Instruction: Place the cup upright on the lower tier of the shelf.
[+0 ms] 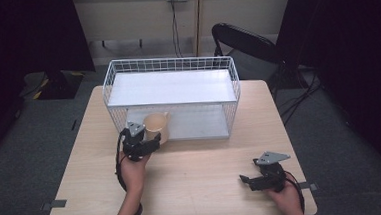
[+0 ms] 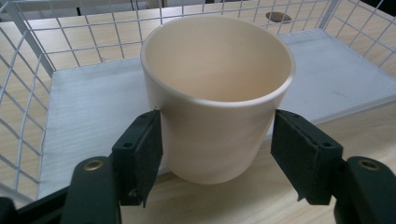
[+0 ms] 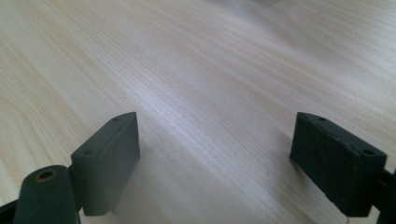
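Left gripper view: the cup (image 2: 217,93) stands between the open left tongs (image 2: 217,156), left pad (image 2: 140,154) about touching, right pad apart. It looks rigid, smooth, probably light and breakable; grip mid-wall, squarely. Right tongs (image 3: 229,163) gape, empty, over bare desk (image 3: 210,70).

Smooth matt cream cup (image 2: 215,100), white wire-mesh metal basket (image 1: 170,63), pale wood-grain table (image 1: 198,182).

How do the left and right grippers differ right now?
The left gripper has the beige cup between its pads, left pad touching, right pad a little off; the right gripper has nothing between its pads. The left is at the wire basket; the right is over bare table. Both have open black jaws.
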